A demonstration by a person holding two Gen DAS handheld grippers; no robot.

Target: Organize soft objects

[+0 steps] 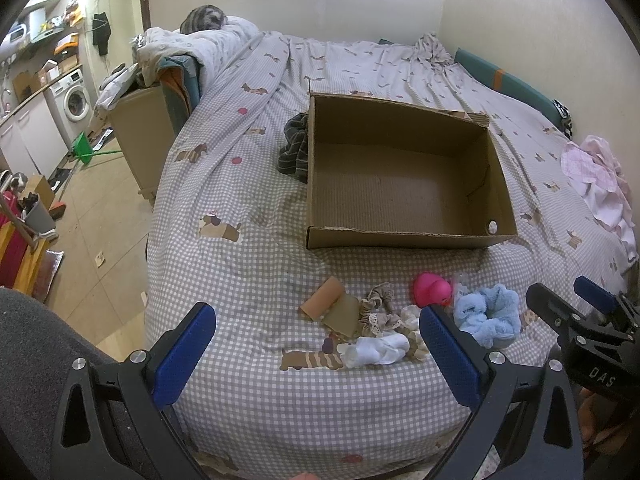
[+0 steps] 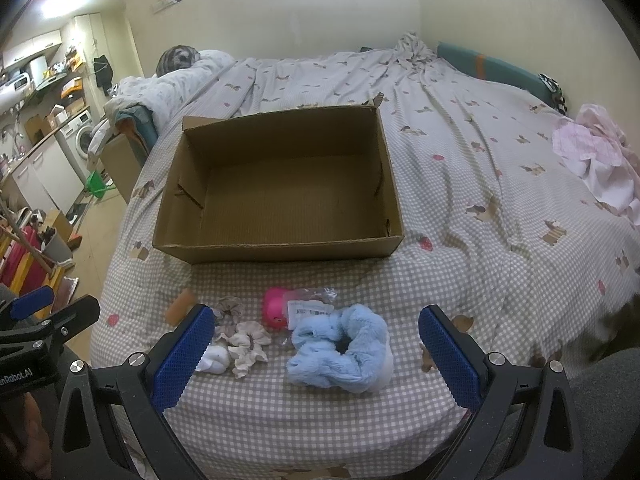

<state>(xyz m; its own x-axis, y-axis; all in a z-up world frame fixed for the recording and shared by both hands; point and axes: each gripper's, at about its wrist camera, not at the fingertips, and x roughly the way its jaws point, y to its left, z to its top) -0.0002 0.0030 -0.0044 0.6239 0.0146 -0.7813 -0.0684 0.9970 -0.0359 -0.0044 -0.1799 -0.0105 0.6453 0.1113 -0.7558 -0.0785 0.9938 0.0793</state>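
The fluffy blue scrunchie [image 2: 340,350] lay on the checked bed [image 2: 460,216] directly ahead of the right gripper [image 2: 316,354], framed by its wide-open, empty jaws, while the equally open left gripper [image 1: 316,354] sat farther left, the empty cardboard box [image 2: 280,248] beyond.

Bed [image 1: 256,184]: grey-checked sheet with dog print, filling the corner of two plain cream walls [image 2: 280,8]. Rumpled duvet [image 1: 224,40] at its far left end; teal cushion [image 1: 516,84] along the right wall. Floor [image 1: 104,216]: beige tile, littered. Washing machine [image 1: 74,100] under a counter, far left, beside white cabinets [image 1: 28,136]. Shelves [image 2: 44,76] above, cluttered. Ceiling light [image 2: 64,4]: bright glare, upper left.
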